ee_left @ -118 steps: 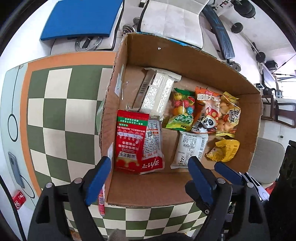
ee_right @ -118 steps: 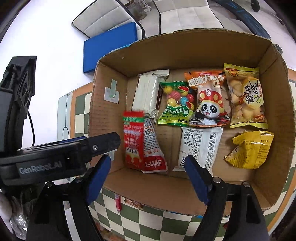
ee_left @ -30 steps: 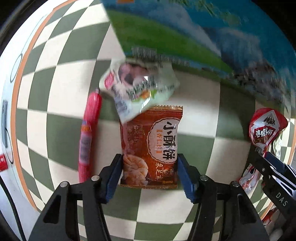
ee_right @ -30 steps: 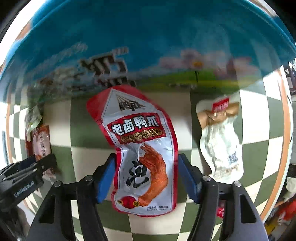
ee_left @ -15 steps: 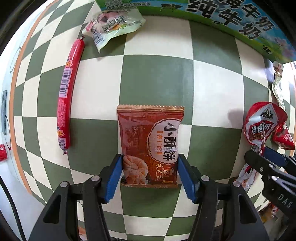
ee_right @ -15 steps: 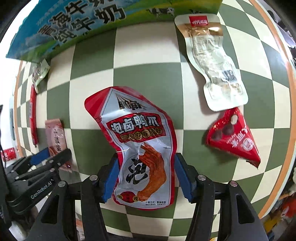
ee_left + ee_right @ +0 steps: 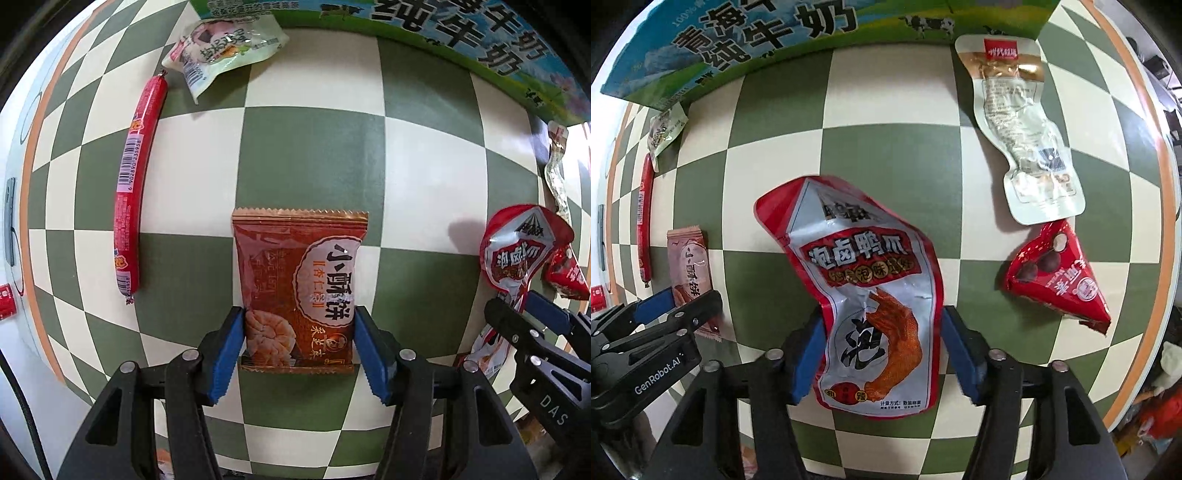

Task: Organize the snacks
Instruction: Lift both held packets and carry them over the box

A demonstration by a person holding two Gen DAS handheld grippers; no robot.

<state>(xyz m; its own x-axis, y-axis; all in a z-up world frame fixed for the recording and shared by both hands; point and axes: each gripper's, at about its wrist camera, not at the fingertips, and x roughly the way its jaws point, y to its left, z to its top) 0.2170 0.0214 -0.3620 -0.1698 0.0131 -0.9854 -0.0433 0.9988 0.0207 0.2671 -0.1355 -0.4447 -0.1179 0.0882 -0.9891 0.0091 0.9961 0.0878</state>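
Your left gripper (image 7: 298, 341) points straight down, fingers clamped on the lower end of the brown biscuit packet (image 7: 300, 286), centre frame, long axis running up the frame. Your right gripper (image 7: 882, 352) also points down, fingers closing against the red duck-claw pouch (image 7: 866, 299), which leans upper left. The milk carton (image 7: 738, 44) is cut off along the top edge above the checkered tabletop (image 7: 886, 155).

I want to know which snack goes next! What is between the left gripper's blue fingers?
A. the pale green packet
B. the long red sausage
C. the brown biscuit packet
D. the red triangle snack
C: in the left wrist view the brown biscuit packet sits between the left gripper's blue fingers, while the sausage lies off to the side on the checked cloth.
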